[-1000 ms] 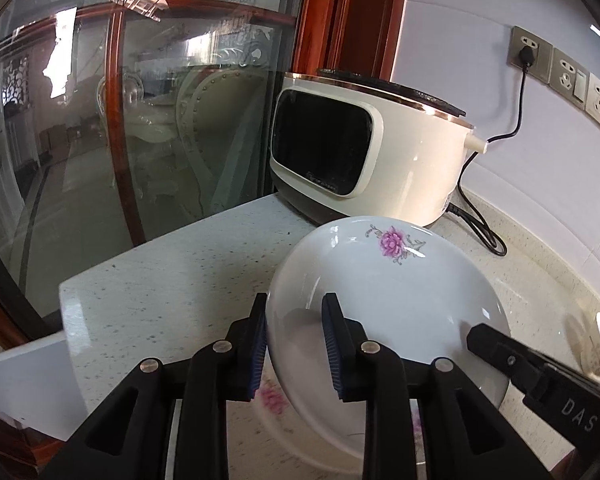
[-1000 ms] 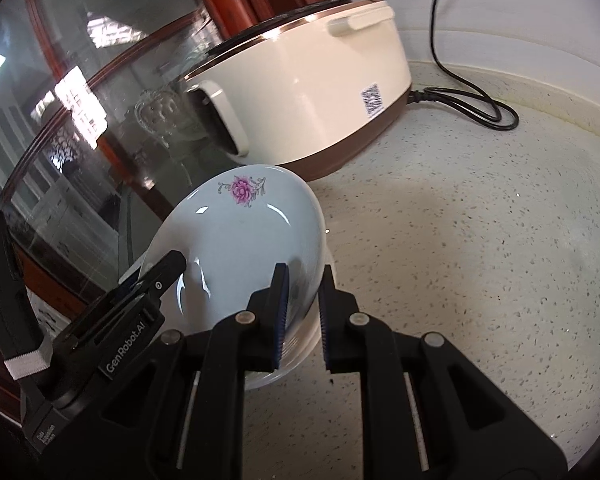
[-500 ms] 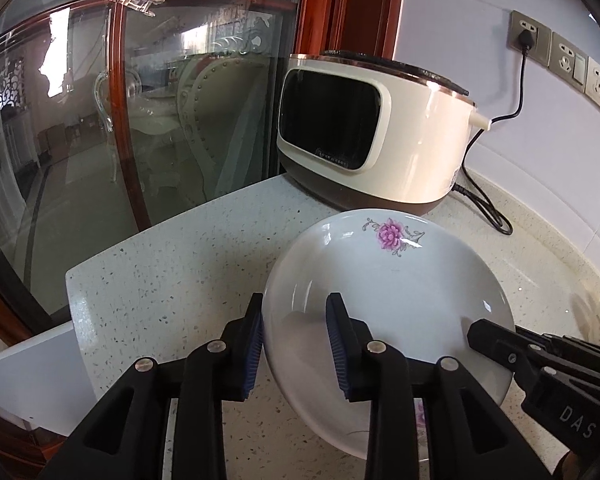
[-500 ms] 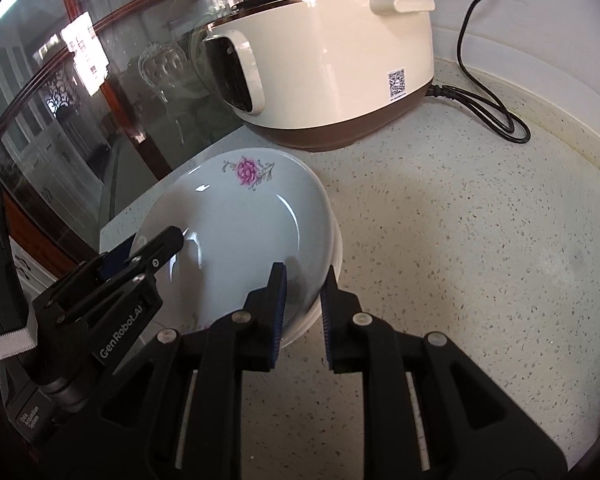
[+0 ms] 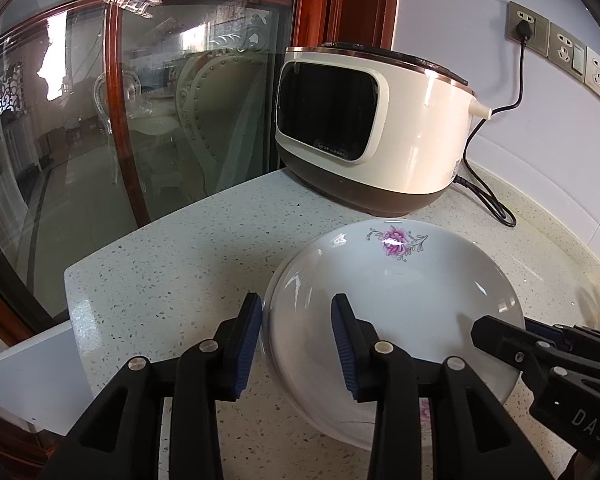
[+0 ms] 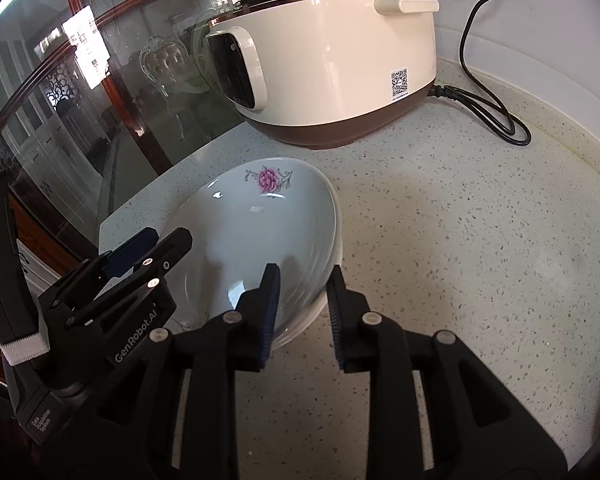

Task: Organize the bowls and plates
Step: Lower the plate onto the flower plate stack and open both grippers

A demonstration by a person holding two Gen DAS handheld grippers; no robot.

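A white plate with a pink flower (image 5: 404, 292) lies stacked on another white plate on the speckled counter (image 5: 188, 248); the lower plate's rim shows under it (image 6: 312, 316). My left gripper (image 5: 296, 336) is open, its fingers astride the top plate's left rim. My right gripper (image 6: 302, 312) is open, its fingers astride the plate's (image 6: 260, 232) right rim. Each gripper shows in the other's view: the right one (image 5: 540, 356), the left one (image 6: 140, 256).
A cream and brown cooker (image 5: 372, 132) stands behind the plates, its black cord (image 6: 488, 116) running to a wall socket (image 5: 526, 28). A glass cabinet door with a red wood frame (image 5: 120, 120) borders the counter's left edge.
The top plate came down from a tilt to lie flat on the lower plate. Both grippers have opened wider and let go of its rim.
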